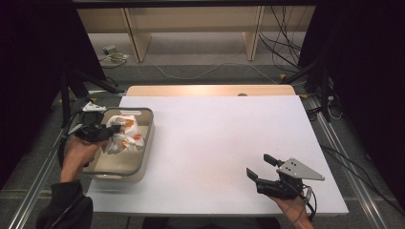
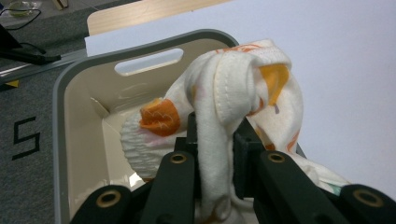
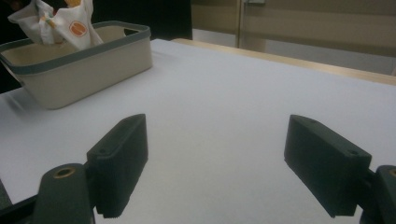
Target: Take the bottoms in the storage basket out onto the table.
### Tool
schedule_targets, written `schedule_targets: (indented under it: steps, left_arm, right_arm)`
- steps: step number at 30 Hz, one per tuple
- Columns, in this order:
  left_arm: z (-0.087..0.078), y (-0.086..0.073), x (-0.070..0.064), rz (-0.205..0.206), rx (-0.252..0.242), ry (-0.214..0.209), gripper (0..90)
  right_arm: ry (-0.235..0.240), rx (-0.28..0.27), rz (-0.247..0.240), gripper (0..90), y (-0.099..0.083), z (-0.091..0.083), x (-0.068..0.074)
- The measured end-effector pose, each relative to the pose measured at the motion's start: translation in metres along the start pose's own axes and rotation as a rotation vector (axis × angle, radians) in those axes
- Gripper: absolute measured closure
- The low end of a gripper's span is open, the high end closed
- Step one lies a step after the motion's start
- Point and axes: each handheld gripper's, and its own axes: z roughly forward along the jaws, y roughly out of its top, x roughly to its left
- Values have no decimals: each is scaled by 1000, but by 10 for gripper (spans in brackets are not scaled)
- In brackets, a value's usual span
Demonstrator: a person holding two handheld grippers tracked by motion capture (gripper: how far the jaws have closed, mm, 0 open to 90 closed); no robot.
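A white cloth with orange prints (image 1: 125, 136) (image 2: 224, 100) (image 3: 58, 23) is bunched up above a cream bin with a grey rim (image 1: 143, 160) (image 2: 63, 121) (image 3: 88, 58) at the table's left edge. My left gripper (image 1: 113, 135) (image 2: 215, 140) is shut on a fold of that cloth, holding it over the bin's inside. My right gripper (image 1: 260, 166) (image 3: 217, 161) hovers low over the white table top (image 1: 215, 143) near the front right, open, with nothing between its jaws.
A wooden strip (image 1: 210, 90) runs along the table's far edge. Cables (image 1: 282, 43) and dark stand legs (image 1: 325, 86) lie on the floor beyond and at both sides. The bin has a handle slot (image 2: 148, 61) in its far wall.
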Motion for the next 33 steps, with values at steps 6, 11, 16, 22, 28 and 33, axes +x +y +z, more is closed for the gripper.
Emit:
schedule_targets:
  steps: [6,11,16,22,28,33]
  left_arm:
    - [-2,1,0,-13,-21,-1,802]
    - [-8,3,-2,-14,-54,-6,802]
    - [-13,6,-5,-15,-89,-8,802]
    - [-22,9,-6,-27,-138,-20,802]
    - [-29,12,-10,-32,-184,-21,802]
    - [-32,13,-12,-37,-204,-46,802]
  right_arm:
    - [-1,2,-3,223,0,0,0]
    - [0,-4,-3,223,0,0,0]
    - [-2,-2,-4,223,0,0,0]
    - [-2,-1,-4,223,0,0,0]
    - [-3,0,-3,223,0,0,0]
    - [-5,1,-5,223,0,-1,0]
